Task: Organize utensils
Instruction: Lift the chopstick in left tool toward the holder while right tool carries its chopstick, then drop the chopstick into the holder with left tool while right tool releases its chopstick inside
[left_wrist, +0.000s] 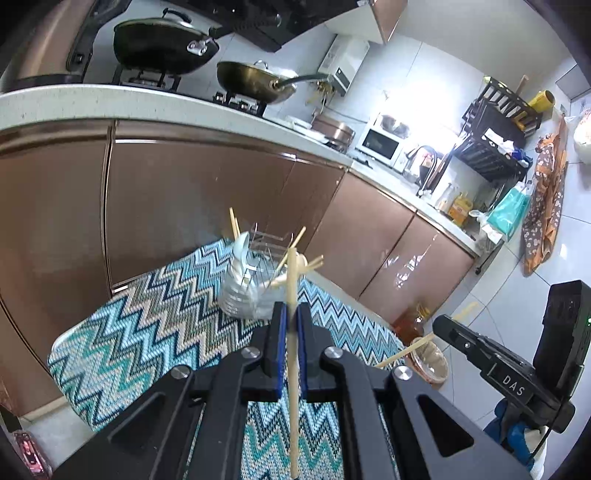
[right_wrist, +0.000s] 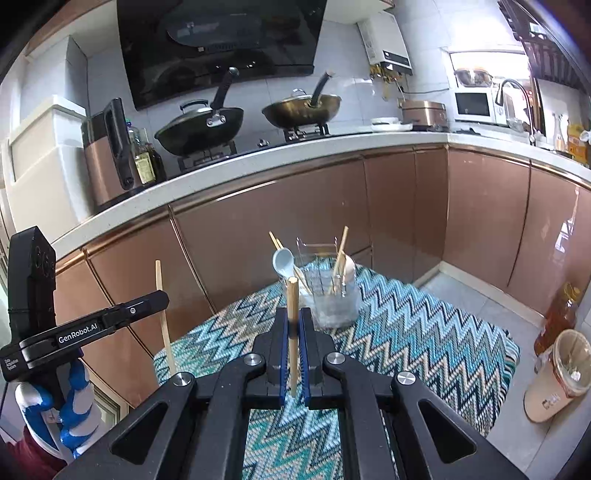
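Note:
Each gripper holds one wooden chopstick upright. My left gripper (left_wrist: 291, 314) is shut on a chopstick (left_wrist: 293, 369) that runs up and down between its blue pads. My right gripper (right_wrist: 293, 317) is shut on another chopstick (right_wrist: 292, 332). Ahead of both, on the zigzag cloth (right_wrist: 406, 332), stands a clear utensil holder (right_wrist: 334, 295) with several chopsticks and a pale blue spoon (right_wrist: 282, 264). The left wrist view shows the same holder (left_wrist: 255, 284) just beyond the held chopstick. The left gripper (right_wrist: 159, 297) with its chopstick (right_wrist: 164, 325) appears at the left of the right wrist view; the right gripper (left_wrist: 443, 325) shows at the right of the left wrist view.
Brown cabinet doors (right_wrist: 295, 229) and a white counter (right_wrist: 258, 158) with two woks rise behind the table. A bin (right_wrist: 561, 373) and an oil bottle (right_wrist: 561, 314) stand on the floor to the right. A gloved hand (right_wrist: 74, 402) holds the left gripper.

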